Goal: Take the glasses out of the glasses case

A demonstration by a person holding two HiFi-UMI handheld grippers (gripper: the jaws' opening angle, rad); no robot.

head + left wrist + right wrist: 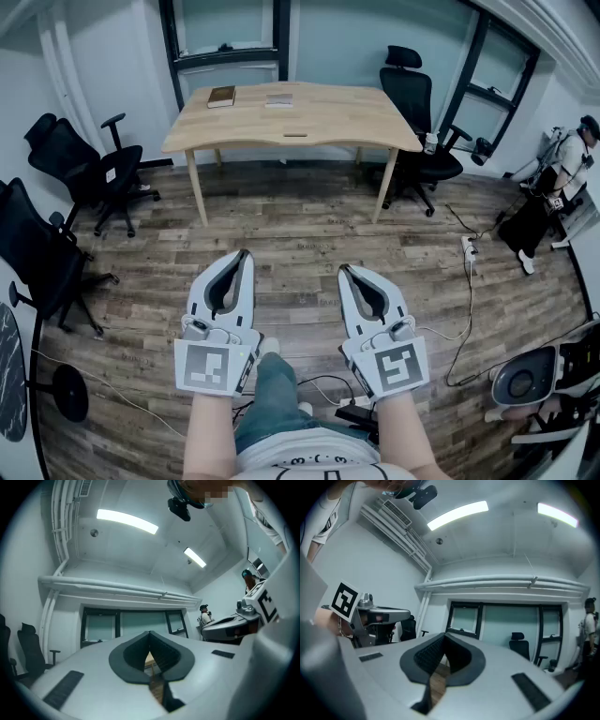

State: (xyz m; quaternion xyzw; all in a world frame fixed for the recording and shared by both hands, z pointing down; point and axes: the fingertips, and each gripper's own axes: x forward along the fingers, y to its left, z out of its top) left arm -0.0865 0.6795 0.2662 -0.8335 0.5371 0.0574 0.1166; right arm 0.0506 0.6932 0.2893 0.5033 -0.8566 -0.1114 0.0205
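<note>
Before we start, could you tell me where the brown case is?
In the head view, the brown case lies on the wooden table near its far left corner, beside a flat grey item.

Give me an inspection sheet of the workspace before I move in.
Surface: wooden table stands across the room, well ahead of both grippers.
Job's things: a dark item and a pale item lie on the table's far side; too small to tell which, if either, is the glasses case.
Clutter: nothing seen.
Grippers: left gripper and right gripper both shut, empty, held over the floor.
Cables: power strip with a cable on the floor, right side.
Surroundings: office chair behind the table, more at left; another person at right.
</note>
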